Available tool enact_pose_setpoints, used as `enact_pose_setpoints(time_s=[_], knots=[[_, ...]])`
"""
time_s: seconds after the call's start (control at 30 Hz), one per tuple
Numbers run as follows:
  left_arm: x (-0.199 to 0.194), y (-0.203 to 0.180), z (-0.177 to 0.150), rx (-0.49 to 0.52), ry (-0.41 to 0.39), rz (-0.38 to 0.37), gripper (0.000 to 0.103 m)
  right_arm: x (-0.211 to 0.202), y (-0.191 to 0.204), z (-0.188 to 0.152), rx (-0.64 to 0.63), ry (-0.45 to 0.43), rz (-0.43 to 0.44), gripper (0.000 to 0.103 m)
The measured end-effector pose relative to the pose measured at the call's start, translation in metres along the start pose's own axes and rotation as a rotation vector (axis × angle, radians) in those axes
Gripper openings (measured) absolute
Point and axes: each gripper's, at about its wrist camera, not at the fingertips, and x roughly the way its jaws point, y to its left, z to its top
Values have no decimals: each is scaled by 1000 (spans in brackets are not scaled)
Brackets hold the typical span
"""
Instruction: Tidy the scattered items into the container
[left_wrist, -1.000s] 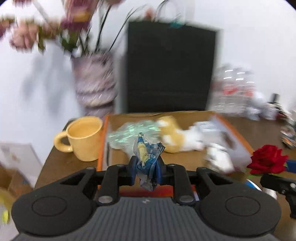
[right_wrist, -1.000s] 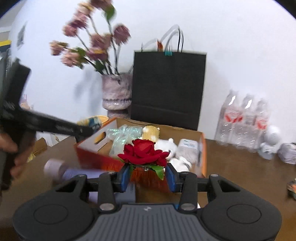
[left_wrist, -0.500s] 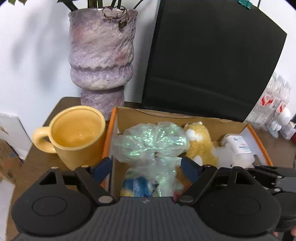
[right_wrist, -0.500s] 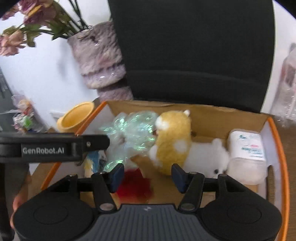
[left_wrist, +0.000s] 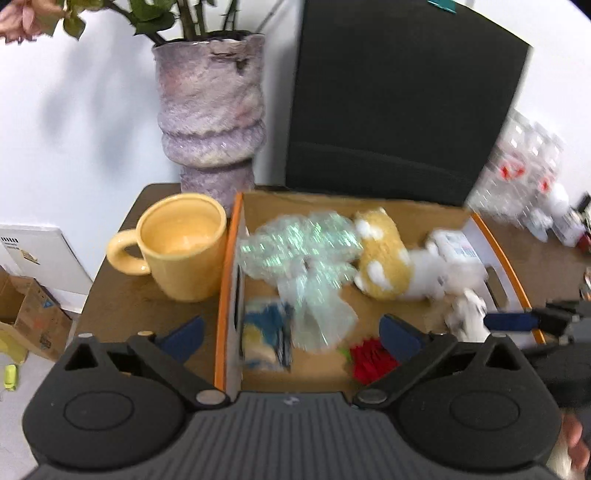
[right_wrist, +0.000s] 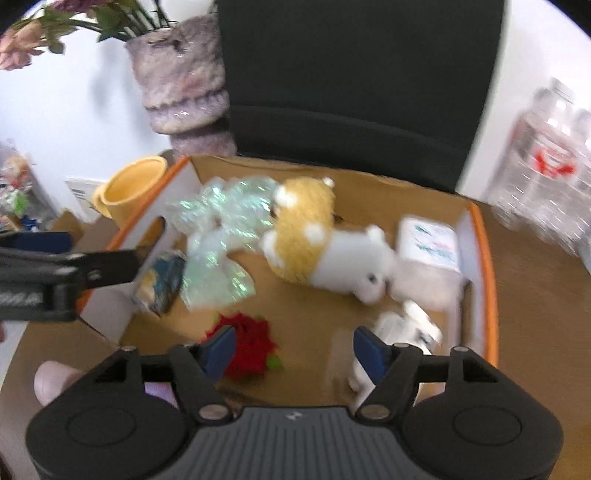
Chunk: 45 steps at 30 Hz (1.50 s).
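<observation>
Step in hand, as I read it: both drops made, pull clear of the box (left_wrist: 236, 258) and go for whatever remains outside it. To do it well — lift straight up before swinging sideways, so no finger catches the orange-edged wall or drags the loose cellophane wrap (left_wrist: 306, 254) out with it.

Left to right across the desk (left_wrist: 122, 295): yellow mug (left_wrist: 181, 247) near the left edge, just beside the box's left wall, purple vase (left_wrist: 210, 107) behind it at the back edge. Inside the box, blue-yellow snack packet (left_wrist: 267, 341) lies against the left wall, cellophane wrap next to it, red rose (left_wrist: 369, 360) near the front wall, yellow-white plush (left_wrist: 384, 254) mid-box, white tub (right_wrist: 430, 242) at the right wall. Black paper bag (left_wrist: 399, 99) stands behind the box; water bottles (right_wrist: 550, 162) toward the right edge, blurred.

Left hand-held gripper (left_wrist: 291, 334): fingers spread wide, holding nothing, straddling the box's left wall — 1 finger outside over the desk, 1 inside above the rose. Touching neither, as far as the blur allows.

Right hand-held gripper (right_wrist: 293, 349): also spread wide and empty, over the front part of the box; left finger (right_wrist: 219, 349) overlaps the rose in view, contact cannot be told. A small white item (right_wrist: 410, 328) sits by its right finger, too blurred to name.

A pale roll-like thing (right_wrist: 55, 380) shows outside the box at the front-left — possibly the next pick.
</observation>
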Motion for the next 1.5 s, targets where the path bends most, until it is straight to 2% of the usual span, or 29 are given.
enact_pose_setpoints(time_s=[0.17,0.37,0.47,0.87,1.0,1.07,1.13,1.17,1.27,1.33,1.43,1.5], knots=[[-30,-19,-22,85,7,-5,103,-29,-9,-18,61,37,-46,83],[-55,-30,-41,75,50,-28,103,-64,-4,-46,48,43,-88,84],[-69,-34,-48,83,40,-31,103,-78,-2,-59,35,51,-102,84],[-112,-48,-82,93,-8,-38,103,-131,3,-102,38,-8,-85,85],[-127,-49,-104,73,-43,-44,103,-147,6,-124,47,-64,-73,85],[-136,-51,-134,61,-120,-1,103,-156,10,-146,50,-124,-55,90],[-138,-55,-171,85,-205,18,103,-158,14,-176,62,-197,-59,99],[-136,-57,-191,104,-234,22,103,-156,17,-194,61,-232,-69,100],[-124,-56,-247,79,-239,42,103,-146,26,-244,60,-304,-105,100],[-122,-48,-280,24,-270,21,103,-138,29,-274,69,-332,-126,100],[-121,-40,-307,-6,-305,5,103,-129,28,-310,107,-373,-122,100],[-118,-39,-313,-16,-303,18,103,-121,28,-320,117,-364,-118,100]])
